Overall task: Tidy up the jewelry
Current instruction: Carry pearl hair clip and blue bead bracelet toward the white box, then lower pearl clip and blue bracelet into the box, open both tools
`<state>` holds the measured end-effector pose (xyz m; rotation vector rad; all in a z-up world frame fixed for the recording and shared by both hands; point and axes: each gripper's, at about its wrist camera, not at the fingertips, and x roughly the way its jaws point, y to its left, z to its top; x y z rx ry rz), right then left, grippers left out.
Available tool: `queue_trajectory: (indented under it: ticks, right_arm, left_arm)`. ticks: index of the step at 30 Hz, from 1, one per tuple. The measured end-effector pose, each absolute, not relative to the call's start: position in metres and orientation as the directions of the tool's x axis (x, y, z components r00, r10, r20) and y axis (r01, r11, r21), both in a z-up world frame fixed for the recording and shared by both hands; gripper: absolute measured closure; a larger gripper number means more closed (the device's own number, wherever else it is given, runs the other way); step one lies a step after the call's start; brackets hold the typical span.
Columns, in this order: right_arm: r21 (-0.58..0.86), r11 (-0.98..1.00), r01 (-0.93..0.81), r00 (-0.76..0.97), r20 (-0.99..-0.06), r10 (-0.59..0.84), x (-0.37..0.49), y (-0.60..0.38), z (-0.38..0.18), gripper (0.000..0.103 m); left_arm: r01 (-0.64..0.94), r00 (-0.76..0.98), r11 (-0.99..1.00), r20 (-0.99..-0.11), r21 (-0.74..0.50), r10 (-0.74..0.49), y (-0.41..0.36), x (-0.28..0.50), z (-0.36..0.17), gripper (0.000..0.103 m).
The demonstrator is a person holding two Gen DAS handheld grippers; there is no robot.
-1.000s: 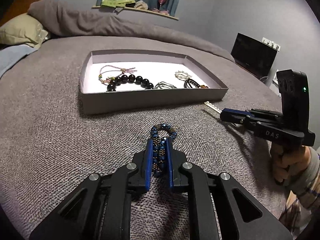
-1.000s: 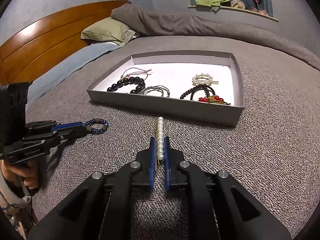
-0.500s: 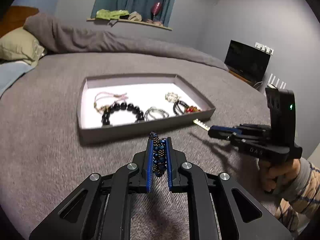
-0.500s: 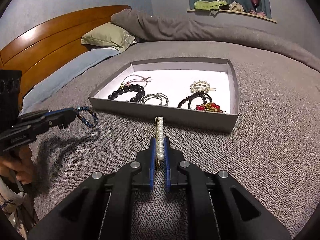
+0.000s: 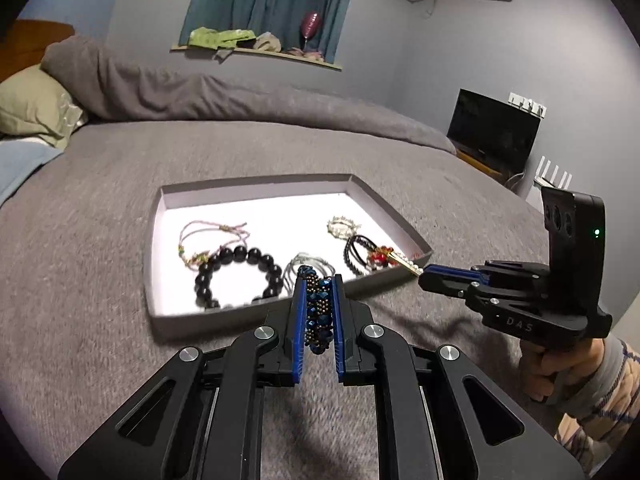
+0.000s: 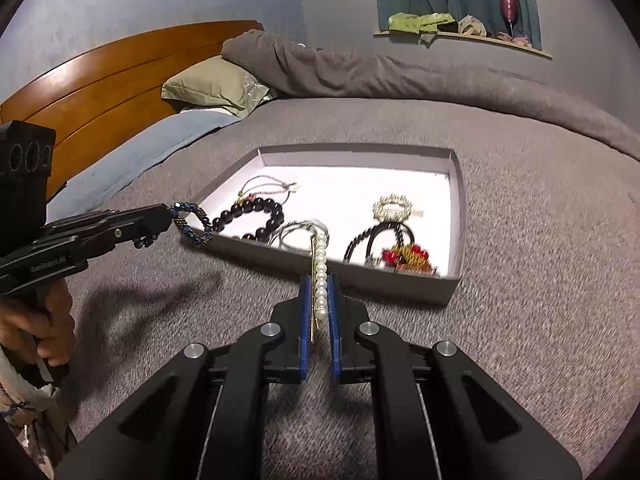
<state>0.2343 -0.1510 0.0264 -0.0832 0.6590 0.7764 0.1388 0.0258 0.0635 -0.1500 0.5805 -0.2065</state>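
Left wrist view first: the left gripper is clenched on a blue beaded bracelet, whose faceted beads sit squeezed between the blue finger pads and poke out past the tips. It hangs above the grey bedspread, just at the near wall of the shallow grey tray. On the tray's white floor lie a pink cord bracelet, a black bead bracelet, a thin silver bangle set, a pale crown-shaped hair clip and a dark strand with red beads. Off to the right, the right gripper holds a pearl hair pin whose tip reaches over the tray's near right corner.

Right wrist view: the right gripper is closed on the pearl hair pin (a gold bar with a row of white pearls), which points over the tray's near wall. At left, the left gripper carries the blue beaded bracelet as a dangling loop in front of the tray's near left corner. A green pillow and wooden headboard lie beyond.
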Motion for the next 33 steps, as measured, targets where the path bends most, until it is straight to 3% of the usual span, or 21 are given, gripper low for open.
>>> queue_trajectory:
  ticks: [12,24,32,33]
  right_arm:
    - [0.181,0.755,-0.630,0.532,-0.607,0.590,0.300,-0.131,0.043,0.095]
    - [0.248,0.783,-0.571,0.424,-0.727,0.540,0.387,-0.079,0.033,0.095]
    - [0.209,0.809,-0.550,0.388,-0.794,0.468,0.410,-0.057,0.012,0.095]
    - [0.200,0.811,-0.550,0.388,-0.799,0.460,0.410,-0.056,0.009,0.095]
  left_arm:
    - [0.149,0.803,0.973,-0.553,-0.177,-0.224,0.020,0.211,0.070,0.090]
    - [0.052,0.720,0.988,-0.680,-0.144,-0.137,0.018,0.297,0.053,0.090]
    - [0.032,0.645,0.990,-0.754,-0.138,-0.126,0.020,0.315,0.027,0.090]
    - [0.029,0.642,0.990,-0.757,-0.134,-0.121,0.021,0.314,0.024,0.082]
